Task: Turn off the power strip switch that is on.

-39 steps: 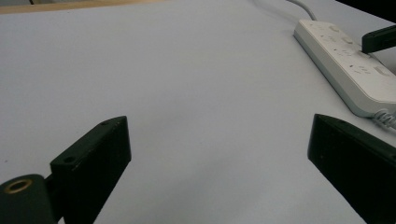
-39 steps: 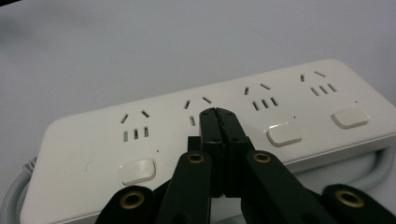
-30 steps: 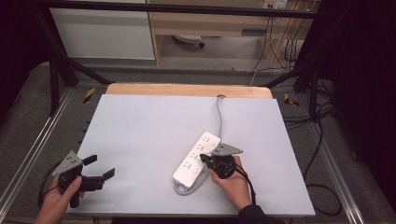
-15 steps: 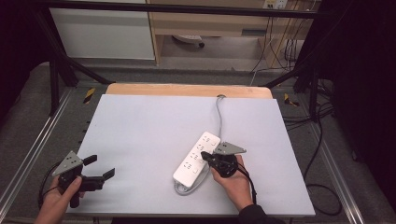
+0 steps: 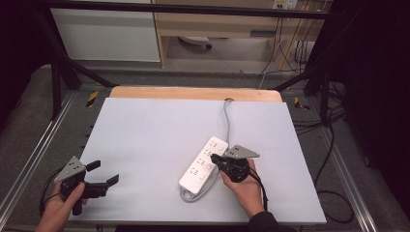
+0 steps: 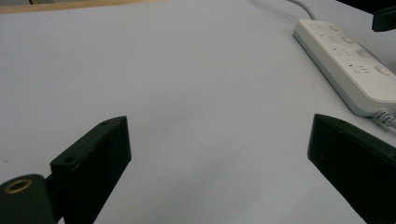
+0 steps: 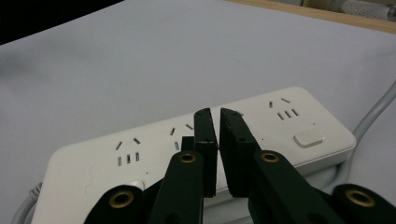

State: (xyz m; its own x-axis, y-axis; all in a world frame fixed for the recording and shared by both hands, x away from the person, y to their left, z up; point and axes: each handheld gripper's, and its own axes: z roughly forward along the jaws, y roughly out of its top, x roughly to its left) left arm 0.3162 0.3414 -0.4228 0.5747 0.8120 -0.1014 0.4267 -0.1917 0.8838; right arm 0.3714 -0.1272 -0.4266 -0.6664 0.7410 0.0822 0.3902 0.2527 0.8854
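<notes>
One white power strip [image 5: 204,164] on grey table [image 5: 154,140]; my right gripper [image 7: 215,114] over it, clenched, empty. My left gripper [image 5: 104,173], seven o'clock, released.

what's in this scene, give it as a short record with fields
surface: grey table
item: white power strip, lying flat at centre right
cord: grey, runs from the strip's far end to the table's far edge
left gripper: open, near left corner, holding nothing
right gripper: jaws nearly closed, tips over the strip's top face
contact: cannot tell if the tips touch the strip
</notes>
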